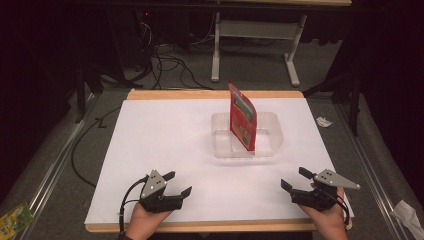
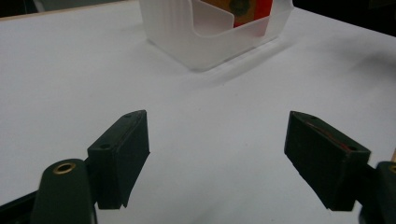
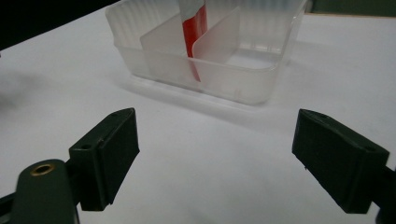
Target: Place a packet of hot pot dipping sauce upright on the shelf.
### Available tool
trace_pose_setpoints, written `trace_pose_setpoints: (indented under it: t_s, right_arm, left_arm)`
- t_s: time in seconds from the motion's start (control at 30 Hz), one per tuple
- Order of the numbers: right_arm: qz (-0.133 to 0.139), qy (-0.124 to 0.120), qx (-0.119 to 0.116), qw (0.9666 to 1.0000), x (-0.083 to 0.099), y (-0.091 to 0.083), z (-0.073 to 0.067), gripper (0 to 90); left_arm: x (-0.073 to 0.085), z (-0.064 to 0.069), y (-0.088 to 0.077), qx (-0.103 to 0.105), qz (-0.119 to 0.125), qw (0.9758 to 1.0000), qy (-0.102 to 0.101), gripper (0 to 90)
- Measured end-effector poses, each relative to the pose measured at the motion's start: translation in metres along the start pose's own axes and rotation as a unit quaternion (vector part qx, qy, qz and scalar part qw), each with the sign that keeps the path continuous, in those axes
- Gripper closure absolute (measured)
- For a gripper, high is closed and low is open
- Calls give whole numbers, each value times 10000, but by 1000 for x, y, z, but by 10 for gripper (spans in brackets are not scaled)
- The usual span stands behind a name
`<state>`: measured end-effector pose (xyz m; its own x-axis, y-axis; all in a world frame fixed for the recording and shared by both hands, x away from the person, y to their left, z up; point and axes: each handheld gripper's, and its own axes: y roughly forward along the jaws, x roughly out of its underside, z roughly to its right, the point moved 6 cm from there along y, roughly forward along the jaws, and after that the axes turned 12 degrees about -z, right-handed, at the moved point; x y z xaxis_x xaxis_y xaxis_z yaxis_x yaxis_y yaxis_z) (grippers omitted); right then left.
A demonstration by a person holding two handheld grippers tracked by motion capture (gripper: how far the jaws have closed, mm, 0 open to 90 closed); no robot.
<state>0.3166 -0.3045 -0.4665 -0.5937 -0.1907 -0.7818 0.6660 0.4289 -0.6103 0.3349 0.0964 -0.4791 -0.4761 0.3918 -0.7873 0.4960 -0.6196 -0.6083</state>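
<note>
A red flat packet (image 1: 243,118) stands upright in a clear plastic container (image 1: 270,145) at the middle right of the white table. In the right gripper view the red packet (image 3: 194,28) sits between two inner dividers of the container (image 3: 243,86). The left gripper view catches the container (image 2: 187,51) with the packet (image 2: 247,9) at the top. My left gripper (image 1: 178,184) rests near the front left edge, open and empty. My right gripper (image 1: 296,179) rests near the front right edge, also open with nothing between its jaws. Both point toward the container from a distance.
The white sheet (image 1: 165,135) covers a wooden table. On the floor lie cables (image 1: 165,62), a crumpled scrap (image 1: 324,121) at the right, a white scrap (image 1: 407,212) and a green packet (image 1: 15,220) at the far left. Another table's legs (image 1: 216,50) stand behind.
</note>
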Motion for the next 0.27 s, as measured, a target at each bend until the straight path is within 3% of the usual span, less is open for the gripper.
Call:
trace_pose_setpoints:
  t_s: [0.27]
  right_arm:
    - [-56, -83, -22, 9999, -2, 7, -9, 146]
  left_arm:
    - [0, -5, 0, 2, -17, 10000, -67, 211]
